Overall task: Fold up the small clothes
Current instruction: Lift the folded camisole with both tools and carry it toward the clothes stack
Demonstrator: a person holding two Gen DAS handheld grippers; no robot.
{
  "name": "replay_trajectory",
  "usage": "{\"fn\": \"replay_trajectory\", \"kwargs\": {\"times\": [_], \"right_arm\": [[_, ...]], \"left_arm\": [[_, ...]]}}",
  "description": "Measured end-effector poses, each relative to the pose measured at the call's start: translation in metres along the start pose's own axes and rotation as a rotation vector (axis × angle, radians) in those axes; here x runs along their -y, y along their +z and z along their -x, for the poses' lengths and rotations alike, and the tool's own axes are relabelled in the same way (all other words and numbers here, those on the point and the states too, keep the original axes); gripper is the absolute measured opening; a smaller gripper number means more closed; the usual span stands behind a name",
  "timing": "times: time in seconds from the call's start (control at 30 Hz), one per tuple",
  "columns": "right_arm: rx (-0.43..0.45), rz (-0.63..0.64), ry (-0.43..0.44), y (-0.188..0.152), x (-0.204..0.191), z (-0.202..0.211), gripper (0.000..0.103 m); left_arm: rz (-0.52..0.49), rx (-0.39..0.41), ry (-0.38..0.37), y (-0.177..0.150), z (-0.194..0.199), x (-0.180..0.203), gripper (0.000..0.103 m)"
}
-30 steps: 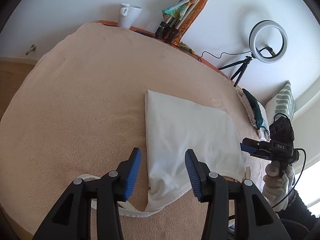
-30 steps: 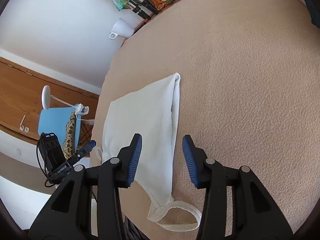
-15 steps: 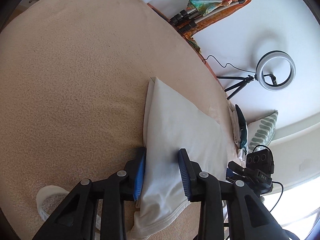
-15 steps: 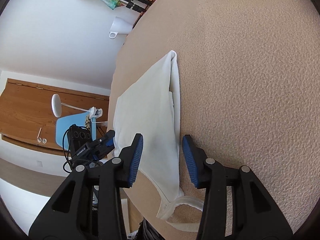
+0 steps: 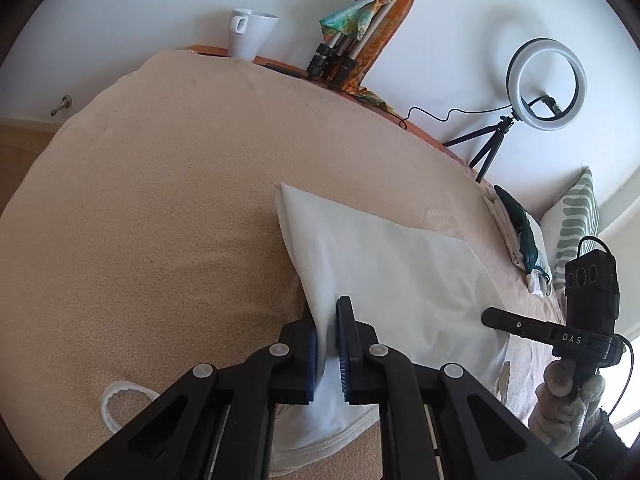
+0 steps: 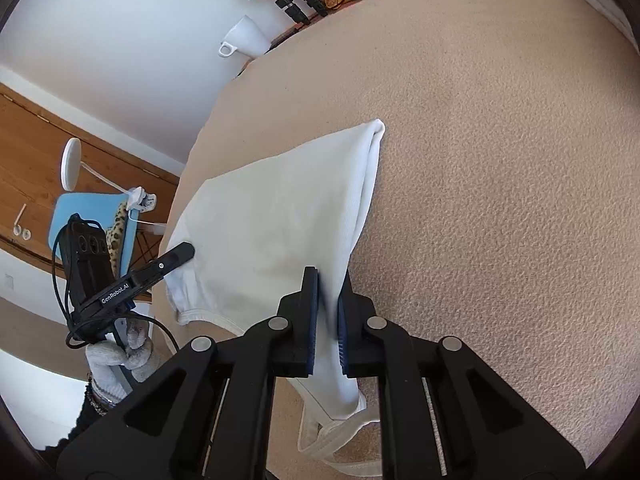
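Lying folded on the beige textured blanket [image 5: 152, 208], the white garment [image 5: 384, 264] is a small ribbed top. We see a stitched hem band along its near edge and a looped strap trailing off onto the blanket towards us. Its long folded side is lifted into a soft ridge, while the far corner stays down on the cloth.

We hold it at two places. Our left gripper [image 5: 329, 344] has its blue pads pressed together on the garment's left folded edge, with white fabric pinched between them. Our right gripper [image 6: 327, 320] is likewise clamped on the garment's right edge, and the fabric hangs out below its pads.

Two pieces of writing can be read. From the left wrist view, the side of the right gripper bears "DAS", above a gloved right hand [image 5: 568, 408]. From the right wrist view, the side of the left gripper bears "GenRobot.AI", above a gloved left hand [image 6: 120, 364].

Further out, a white mug [image 5: 250, 32] stands at the far edge of the surface, near a bundle of tripod legs [image 5: 340, 52] wrapped in coloured cloth. A ring light [image 5: 546, 84] on a small tripod stands to the right, and a striped green cushion [image 5: 576, 220] and a stack of folded clothes [image 5: 516, 236] lie near it. A blue chair [image 6: 92, 216] shows in the right wrist view.
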State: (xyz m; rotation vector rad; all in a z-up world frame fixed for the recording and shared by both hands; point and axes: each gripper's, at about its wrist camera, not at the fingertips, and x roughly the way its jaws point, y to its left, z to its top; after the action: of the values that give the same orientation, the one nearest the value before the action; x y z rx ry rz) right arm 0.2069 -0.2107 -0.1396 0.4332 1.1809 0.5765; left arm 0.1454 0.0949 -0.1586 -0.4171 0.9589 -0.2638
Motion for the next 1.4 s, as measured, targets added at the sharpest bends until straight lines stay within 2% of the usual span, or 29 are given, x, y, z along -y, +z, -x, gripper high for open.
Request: {"fn": "replay_trajectory", "kwargs": {"times": [0.3,0.6,0.77,0.97,1.0,1.1,1.13,1.2,1.23,1.27,1.3,1.4], "right_arm": [[0.025,0.092,-0.070,0.001,-0.019,0.014,0.008],[0.086,0.169,-0.105,0.002,-0.037,0.046,0.008],[0.087,0.176,-0.132,-0.001,-0.032,0.059,0.008],[0.035,0.121,-0.110,-0.017,-0.004,0.044,0.009],[0.028,0.104,-0.114,-0.018,0.001,0.041,0.012],[0.019,0.034,-0.097,-0.017,0.020,0.034,0.045],[0.022,0.010,-0.083,-0.015,0.026,0.031,0.047],[0.042,-0.043,-0.026,-0.012,0.035,0.028,0.047],[0.045,-0.071,0.002,-0.010,0.038,0.027,0.043],[0.050,-0.089,0.026,-0.008,0.040,0.026,0.035],[0.041,-0.097,0.045,-0.007,0.040,0.023,0.015],[0.042,-0.020,-0.028,-0.008,0.024,0.020,0.010]], "left_arm": [[-0.056,0.032,0.026,0.000,0.013,0.017,0.005],[-0.114,0.058,-0.005,0.006,0.024,0.049,0.004],[-0.131,0.028,-0.008,0.000,0.013,0.059,0.004],[-0.084,-0.029,0.025,-0.014,-0.008,0.044,0.004],[-0.077,-0.032,0.025,-0.015,-0.009,0.042,0.004],[-0.074,-0.038,0.032,-0.016,-0.010,0.040,0.004],[-0.077,-0.038,0.037,-0.016,-0.010,0.040,0.004],[-0.089,-0.037,0.047,-0.017,-0.011,0.043,0.004],[-0.097,-0.034,0.053,-0.018,-0.011,0.045,0.004],[-0.102,-0.031,0.056,-0.018,-0.010,0.046,0.004],[-0.107,-0.027,0.057,-0.018,-0.008,0.048,0.004],[-0.132,-0.008,0.066,-0.016,-0.003,0.055,0.004]]}}
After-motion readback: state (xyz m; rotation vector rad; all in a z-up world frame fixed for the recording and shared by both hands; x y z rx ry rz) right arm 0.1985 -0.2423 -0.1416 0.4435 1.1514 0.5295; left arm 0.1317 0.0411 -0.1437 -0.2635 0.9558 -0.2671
